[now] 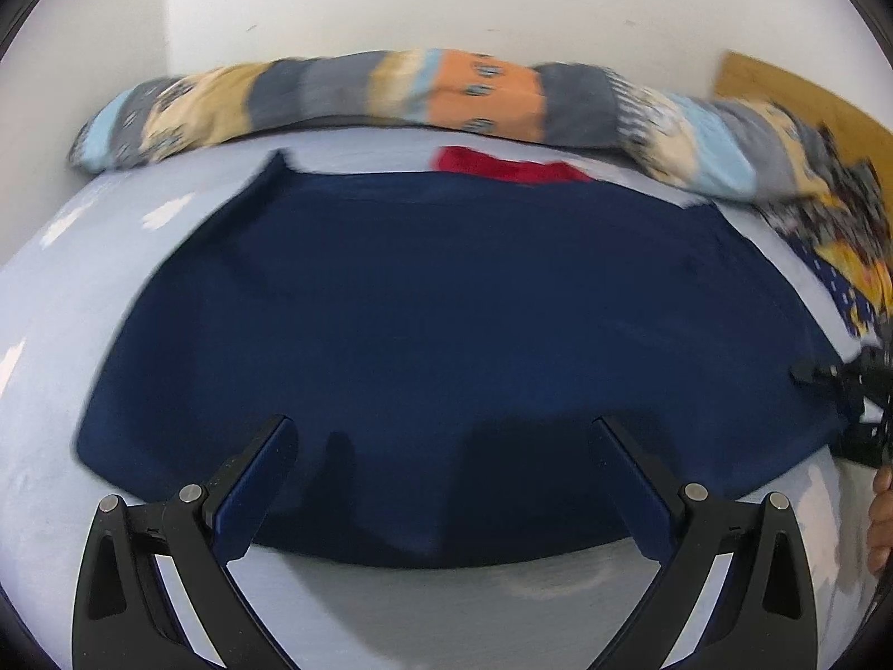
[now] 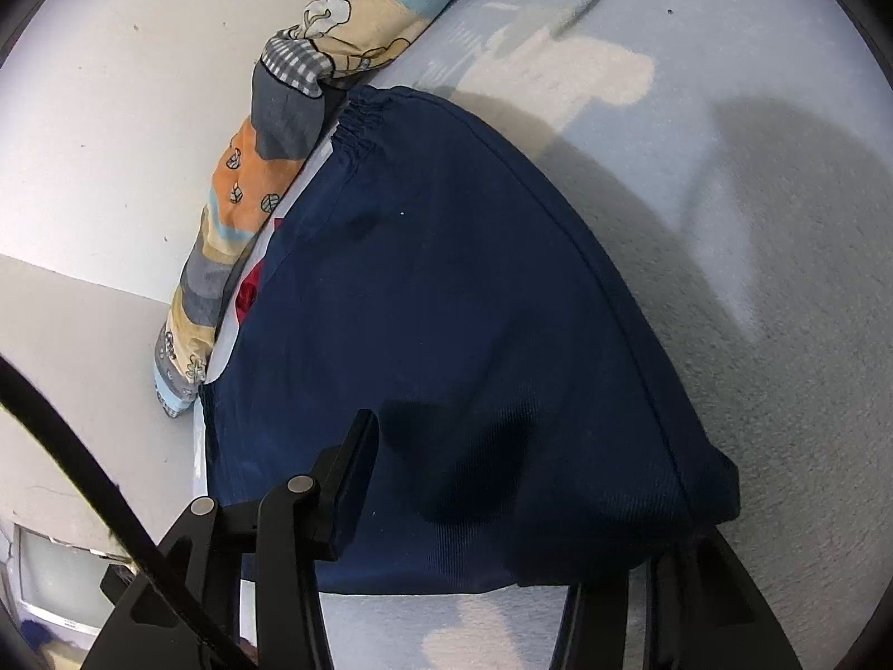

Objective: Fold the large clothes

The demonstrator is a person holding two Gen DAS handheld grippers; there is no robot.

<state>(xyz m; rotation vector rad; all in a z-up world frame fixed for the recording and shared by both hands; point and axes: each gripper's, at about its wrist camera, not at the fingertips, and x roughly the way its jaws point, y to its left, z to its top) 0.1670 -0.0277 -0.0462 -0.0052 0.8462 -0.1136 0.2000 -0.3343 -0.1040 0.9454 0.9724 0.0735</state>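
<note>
Navy garment (image 1: 446, 335) lies spread flat on a pale blue sheet (image 1: 50, 335), filling the middle of the left wrist view; in the right wrist view it runs from an elastic-gathered edge at upper centre down to a folded corner at lower right. At the bottom of the left wrist view the left gripper (image 1: 446, 435) hangs over the garment's near edge with its fingers spread wide and no cloth between them. The right gripper (image 2: 519, 480) sits at the garment's lower corner: one finger (image 2: 351, 474) stands clear on top of the cloth, while the other is covered by the folded corner, so cloth lies between the jaws, but whether they press on it I cannot tell. This same gripper shows at the right edge of the left wrist view, with part of a hand (image 1: 882, 513) below it. Beyond the garment, a red cloth (image 1: 502, 164) peeks out at its far edge. Behind that, a patterned bolster (image 1: 390, 100) lies along the white wall (image 1: 446, 0). A black cable (image 2: 83, 458) crosses the lower left of the right wrist view.
</note>
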